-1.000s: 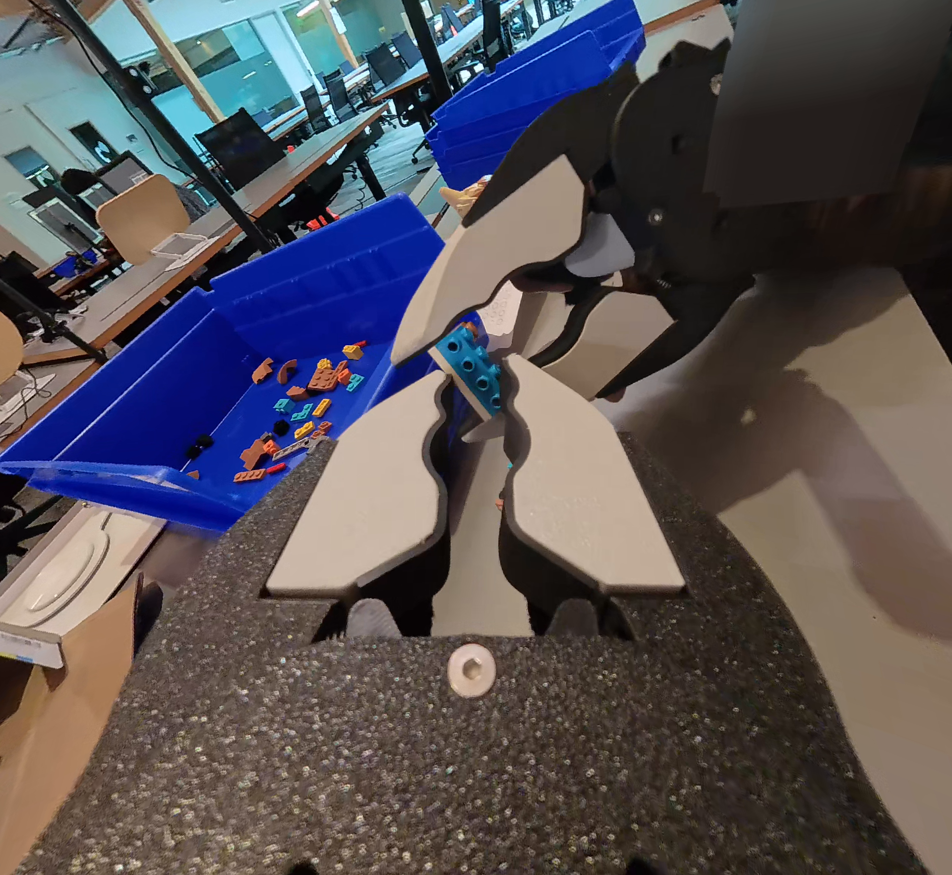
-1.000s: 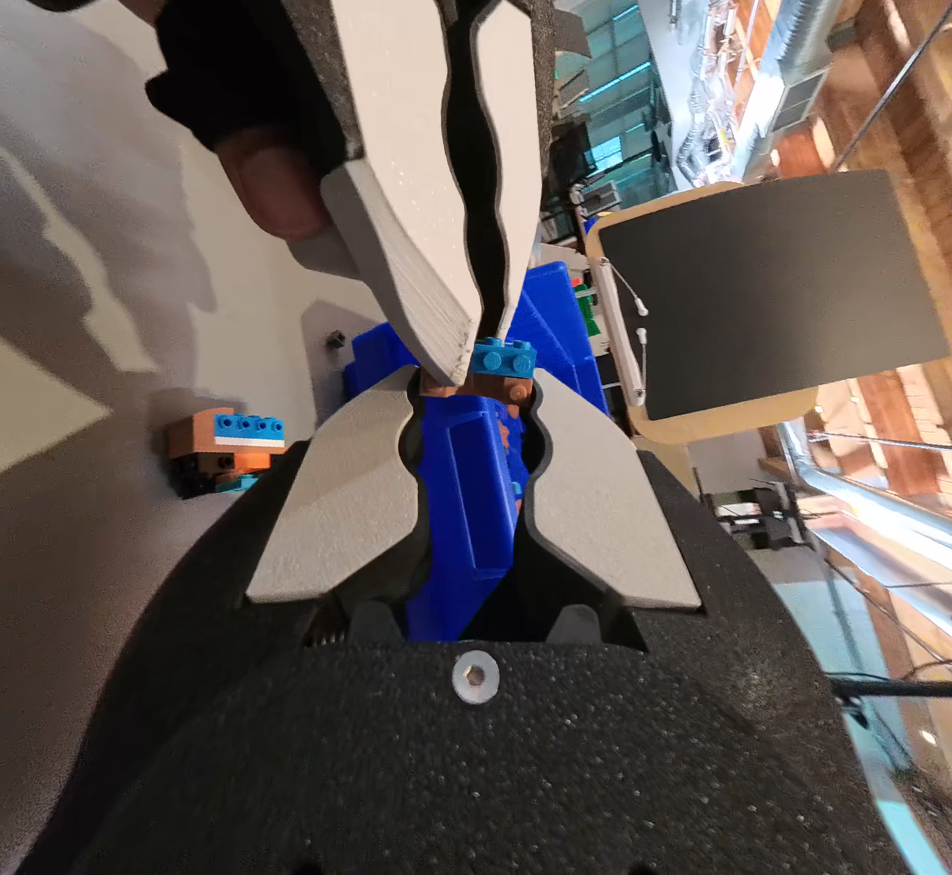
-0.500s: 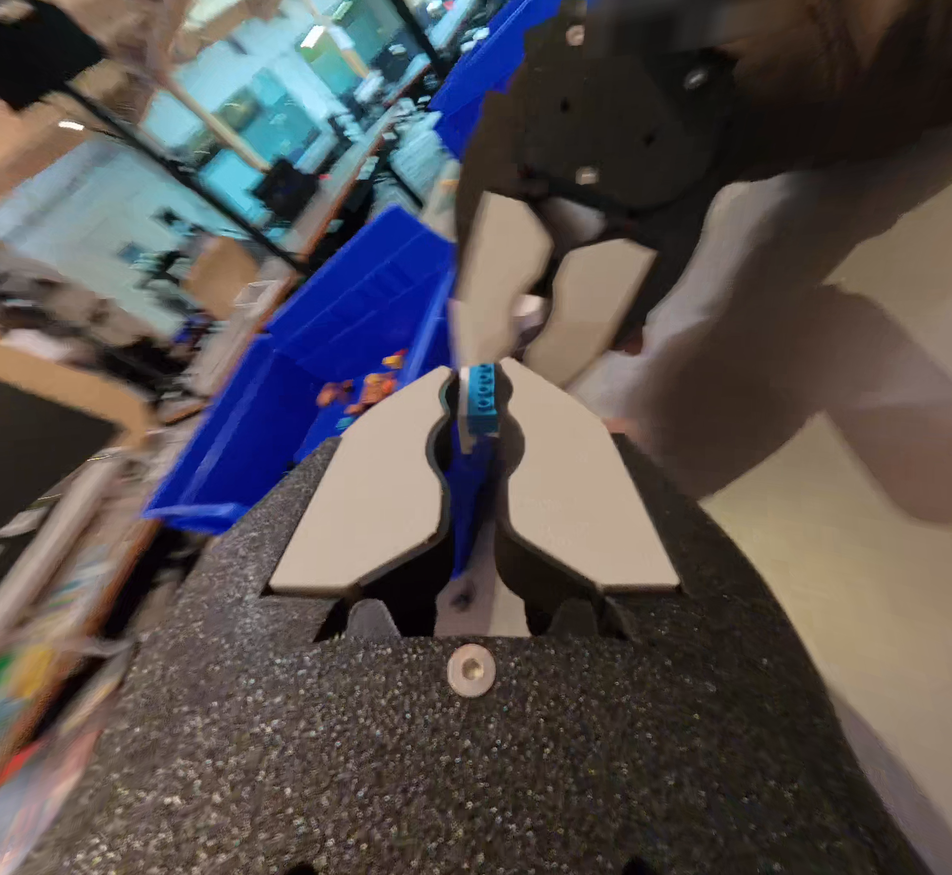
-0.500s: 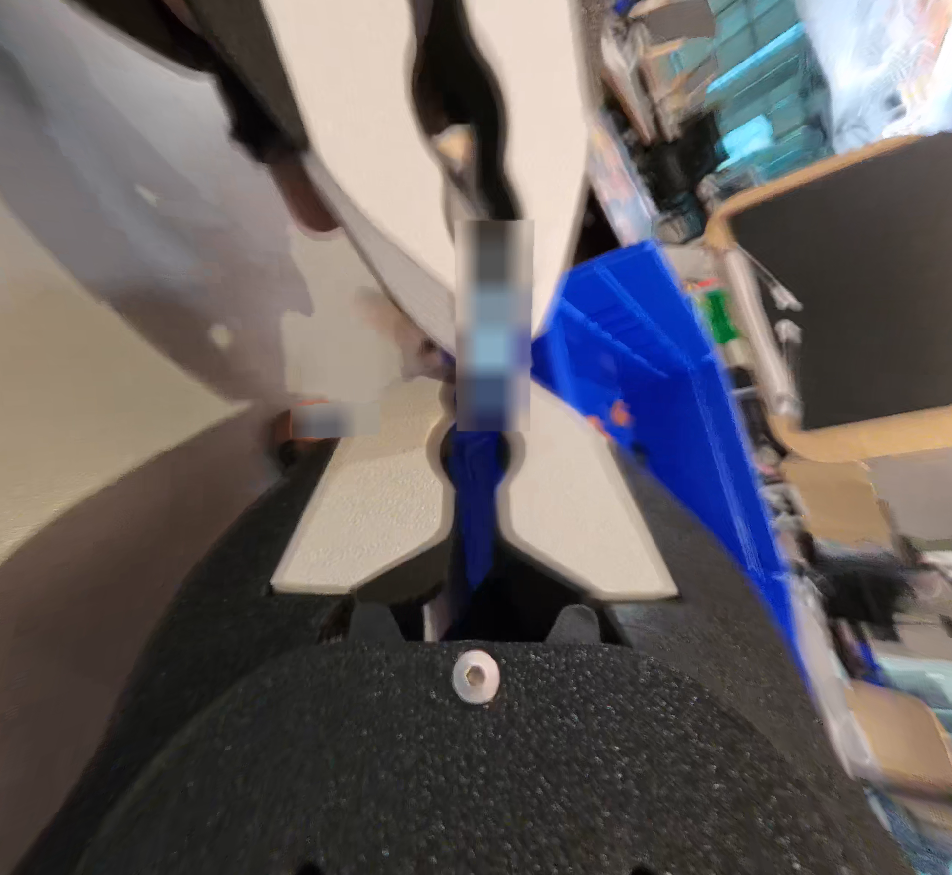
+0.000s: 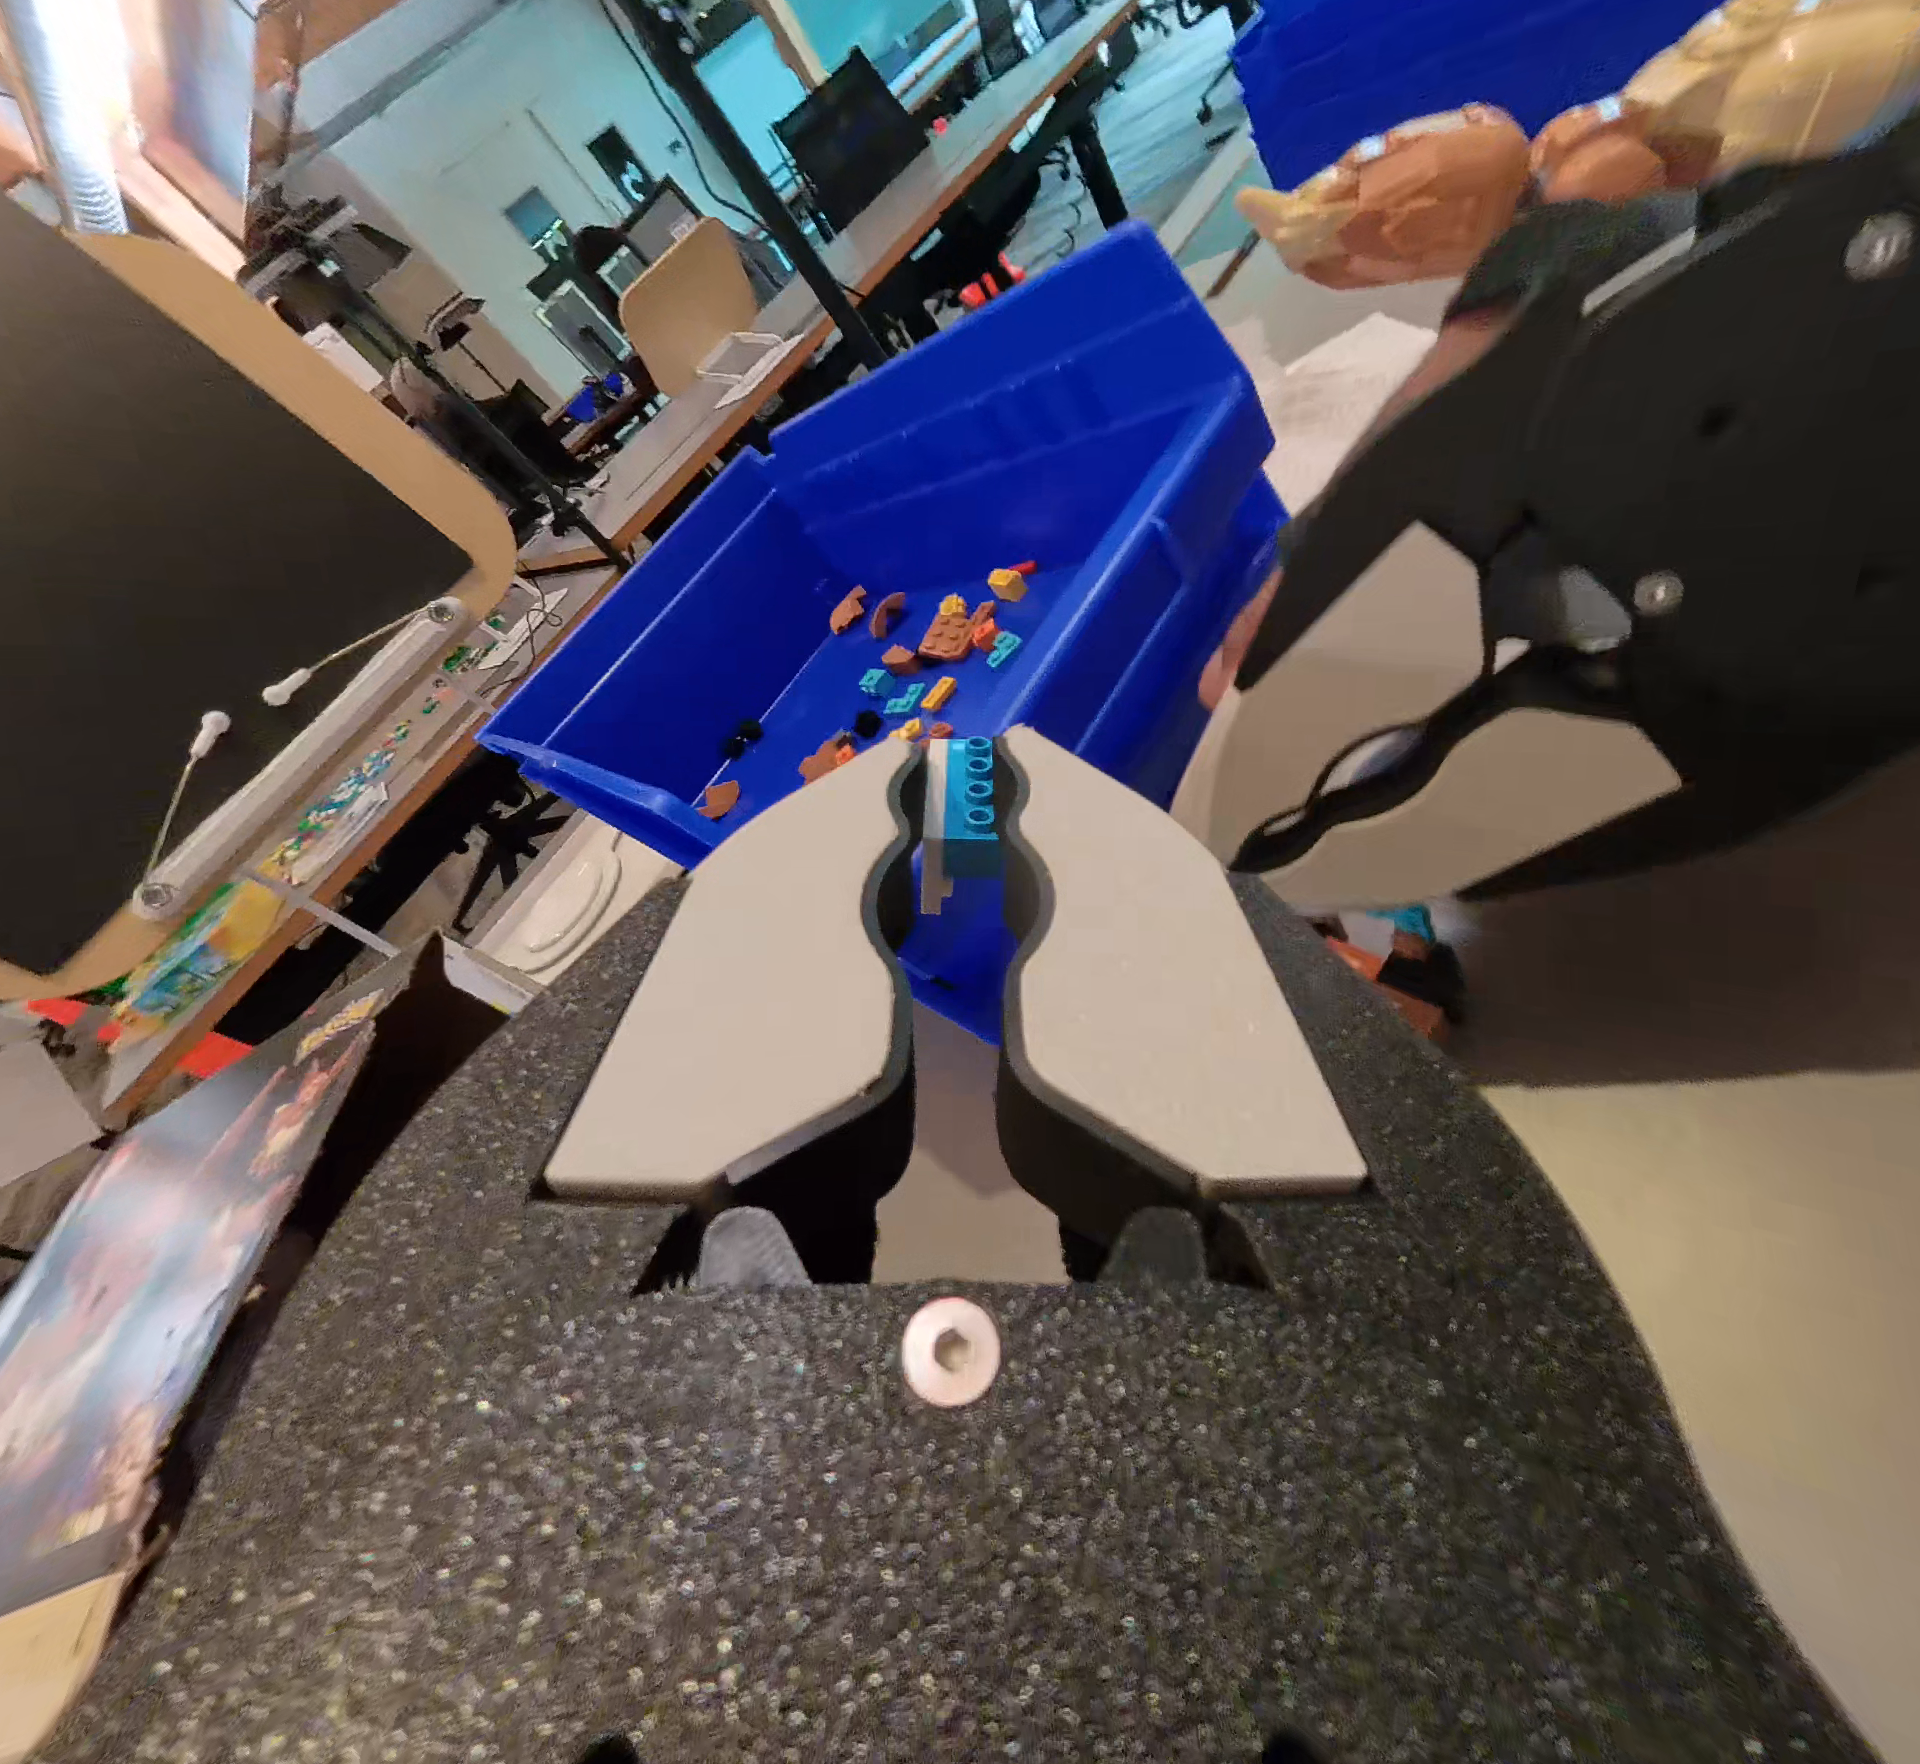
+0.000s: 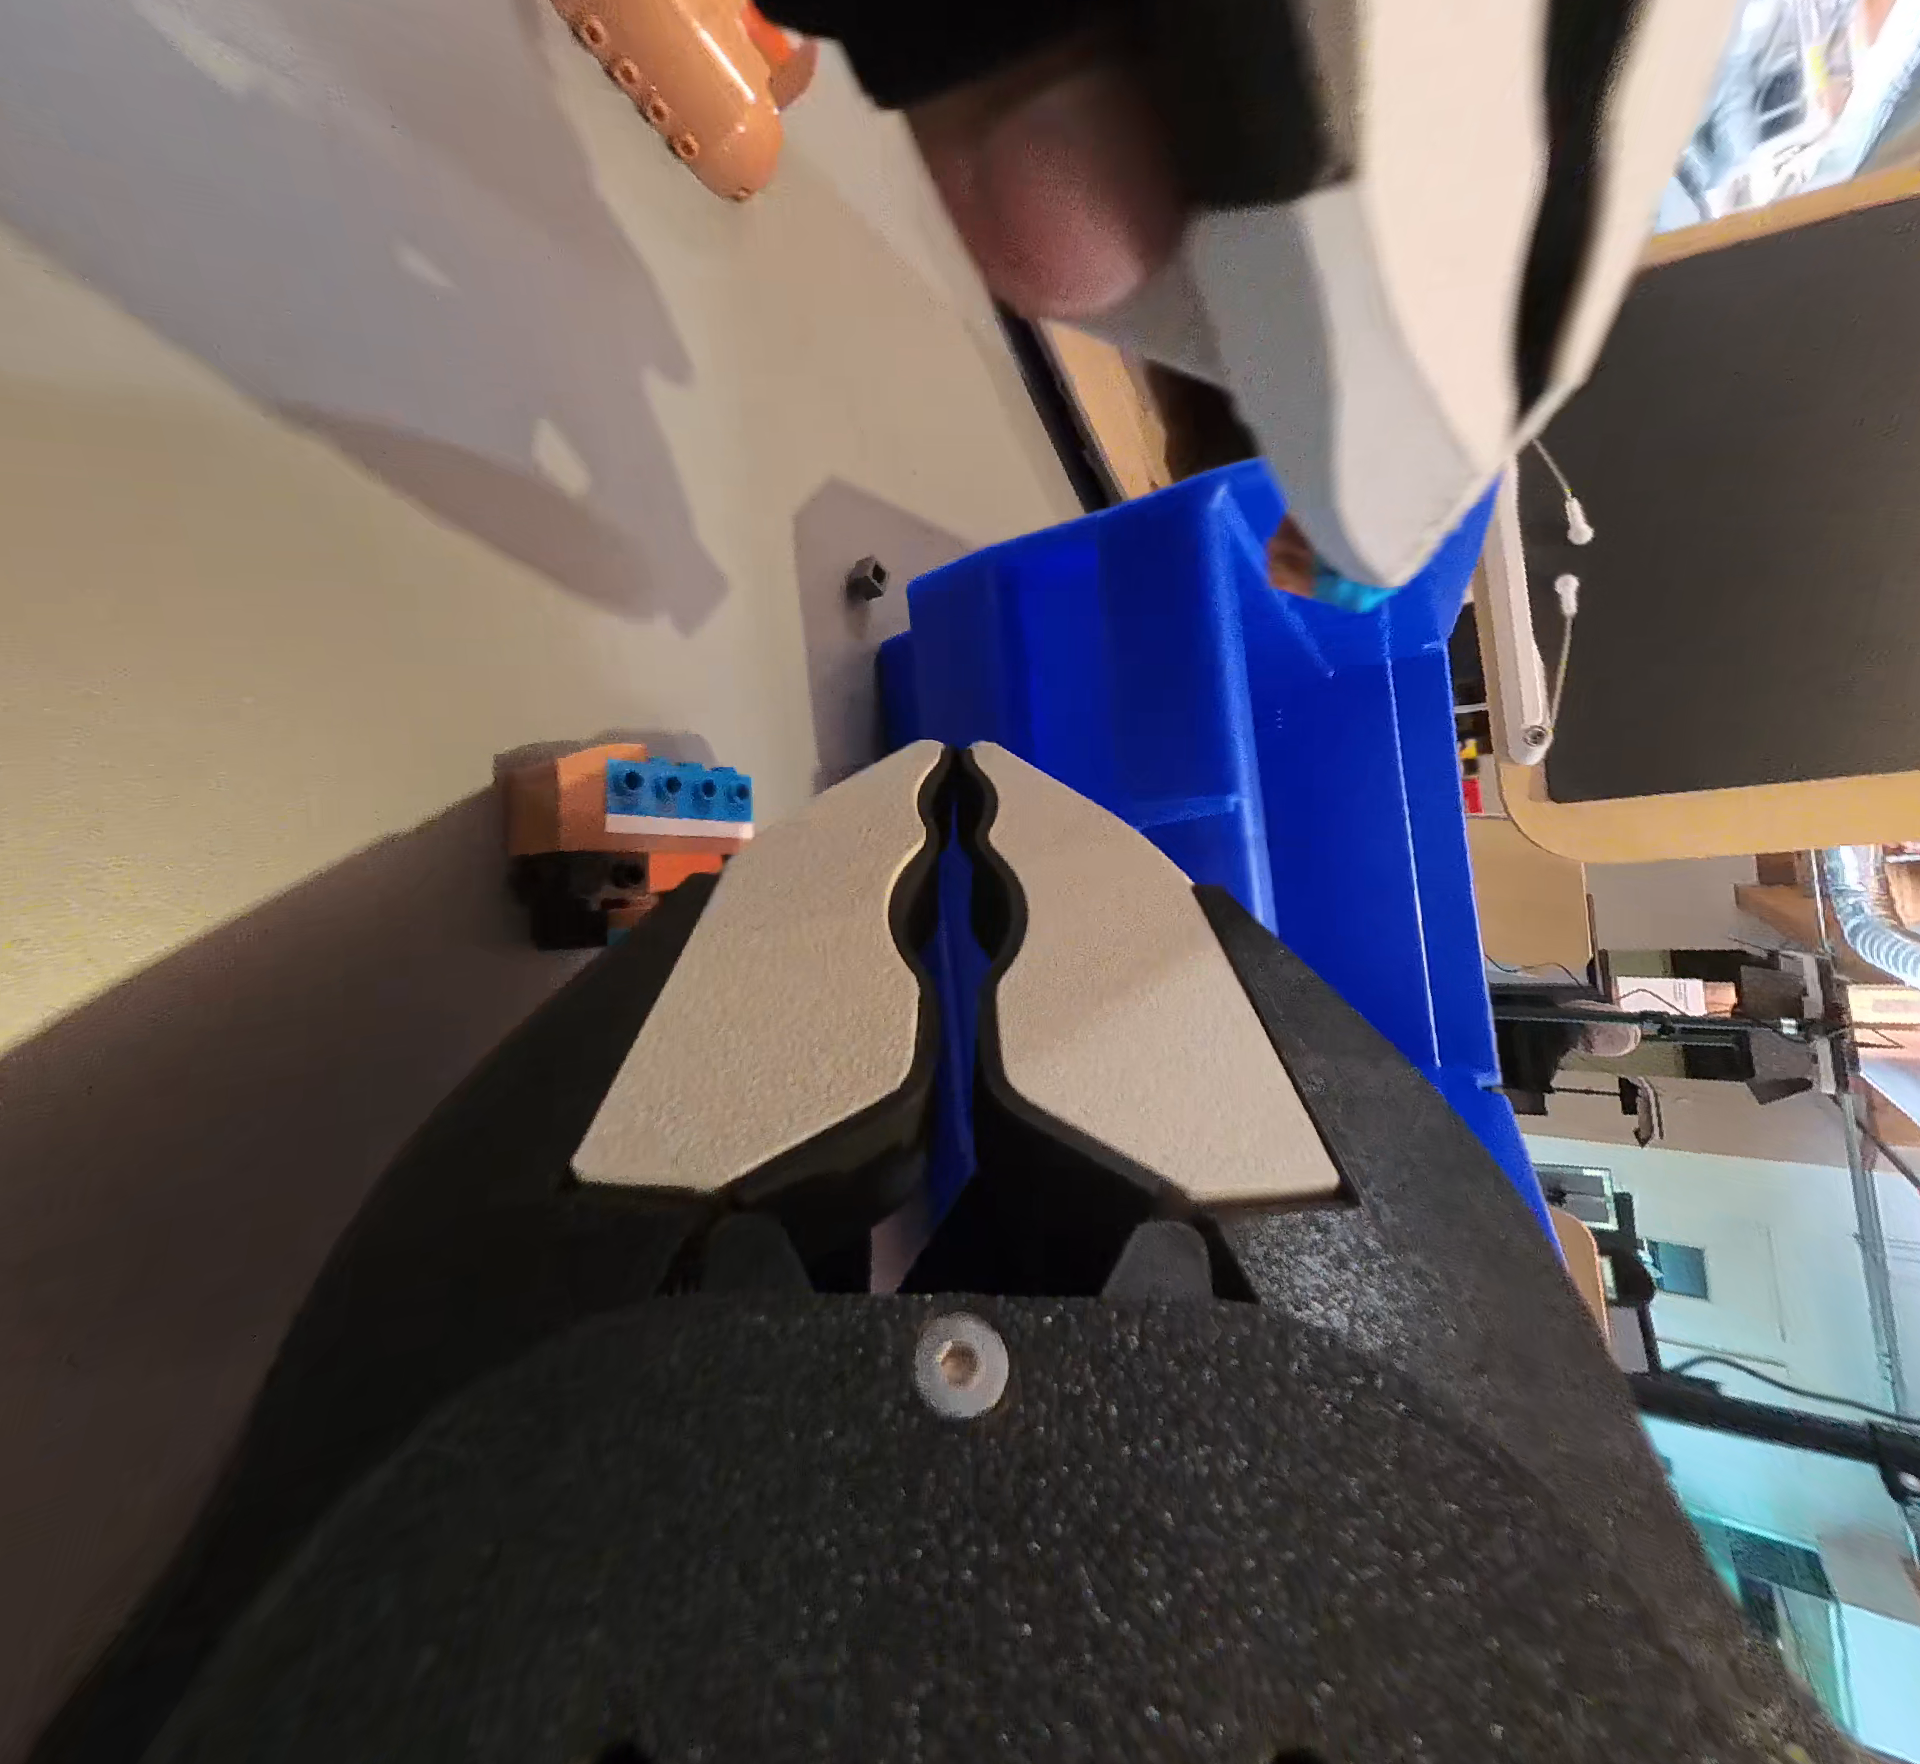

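Now blue brick (image 5: 971, 805) between left tool (image 5: 961, 758) tips.

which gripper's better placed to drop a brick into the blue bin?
Left, probably. The left gripper already grips a blue brick just short of the bin; the right gripper is shut and empty.

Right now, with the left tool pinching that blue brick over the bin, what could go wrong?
1. The left tool holds the blue brick only at its tips; a slight loosening could drop it into the blue bin among the loose pieces.
2. The right tool sits close beside it, so a sideways move might knock them together.
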